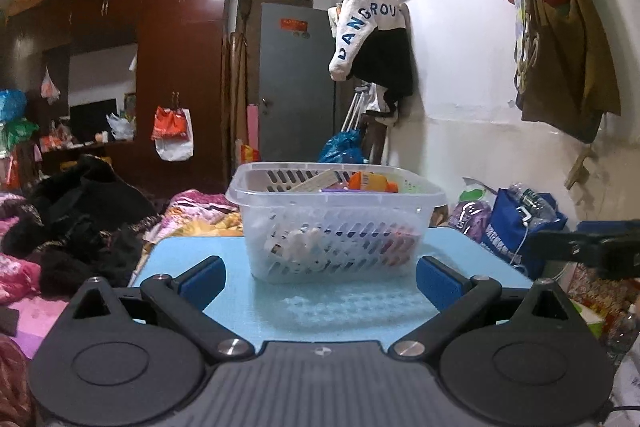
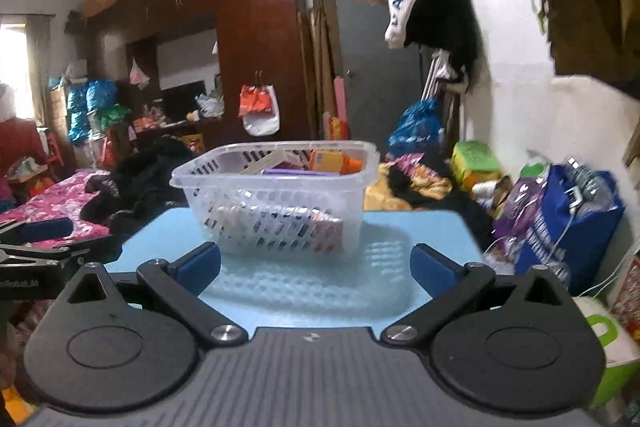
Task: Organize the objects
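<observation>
From the left wrist cam, the left claw point(image 1: 320, 277) sits with its blue-padded fingers spread wide and nothing between them, pointed straight at the clear slotted plastic basket point(image 1: 336, 223) standing on the light blue desk point(image 1: 192, 251). The basket is already loaded: an orange carton point(image 1: 370, 182) and a flat beige box point(image 1: 316, 181) poke up by the rim, and there's more stuff low down behind the slots that I can't really make out. The desk around it looks bare, so my guess is the sorting is basically done, or the next item is off-camera. From the right wrist cam, the right claw point(image 2: 315, 269) is also spread apart and empty, facing the same basket from slightly to the right, and the picture is a bit soft. If the basket itself gets moved next, I'd say grab the rim on opposite sides with both claws and lift level, since thin plastic like that probably flexes and the pile inside could shift. Bed clutter sits just past the desk edge, so keep it centered.
</observation>
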### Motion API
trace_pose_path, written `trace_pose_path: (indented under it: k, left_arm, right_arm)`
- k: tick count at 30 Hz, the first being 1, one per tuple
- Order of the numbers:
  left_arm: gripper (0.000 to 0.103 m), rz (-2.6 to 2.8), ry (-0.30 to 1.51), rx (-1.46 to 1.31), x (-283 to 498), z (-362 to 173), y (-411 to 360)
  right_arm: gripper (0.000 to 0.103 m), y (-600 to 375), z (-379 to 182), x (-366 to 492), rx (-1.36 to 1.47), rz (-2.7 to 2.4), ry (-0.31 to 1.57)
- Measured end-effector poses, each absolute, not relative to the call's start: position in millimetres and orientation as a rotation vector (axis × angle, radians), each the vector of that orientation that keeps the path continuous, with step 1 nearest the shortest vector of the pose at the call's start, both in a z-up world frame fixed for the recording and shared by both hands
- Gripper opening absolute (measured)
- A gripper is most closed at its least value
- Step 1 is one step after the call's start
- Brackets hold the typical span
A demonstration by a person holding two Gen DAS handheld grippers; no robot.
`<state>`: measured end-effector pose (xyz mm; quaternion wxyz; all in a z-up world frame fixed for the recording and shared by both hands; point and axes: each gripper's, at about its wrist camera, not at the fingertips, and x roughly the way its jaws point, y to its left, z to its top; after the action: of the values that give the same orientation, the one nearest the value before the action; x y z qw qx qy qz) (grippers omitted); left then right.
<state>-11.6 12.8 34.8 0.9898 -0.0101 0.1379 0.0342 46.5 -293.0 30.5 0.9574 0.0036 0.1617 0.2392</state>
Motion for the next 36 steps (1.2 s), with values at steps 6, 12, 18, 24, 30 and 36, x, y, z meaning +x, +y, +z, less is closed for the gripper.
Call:
trace_pose_path:
  k: [6,12,18,24,30,36]
  left_arm:
    - [0.102,0.072,0.281,-0.025,-12.5,33.1,13.5]
    - [0.102,0.073,0.282,-0.014,-14.2,30.9,11.3]
    - [0.102,0.084,0.290,-0.011,-15.5,27.8,10.9]
    - [0.102,0.078,0.286,-0.024,-18.1,28.1,13.0]
    - [0.102,0.070,0.286,-0.021,-19.7,28.5,12.1]
    - [0.102,0.067,0.288,-0.018,-19.7,28.7,11.4]
  right_arm:
    - [0.103,-305.0,19.4,43.0,0.058,0.521,0.347]
    - [0.103,-302.2,20.6,49.4,0.055,0.514,0.350]
    - [0.103,-299.3,20.9,44.3,0.025,0.518,0.322]
    - [0.103,-297.1,19.8,40.9,0.009,0.520,0.319]
    - [0.103,-297.7,20.2,42.7,0.005,0.516,0.323]
    - [0.103,-297.7,20.4,41.4,-0.001,0.517,0.319]
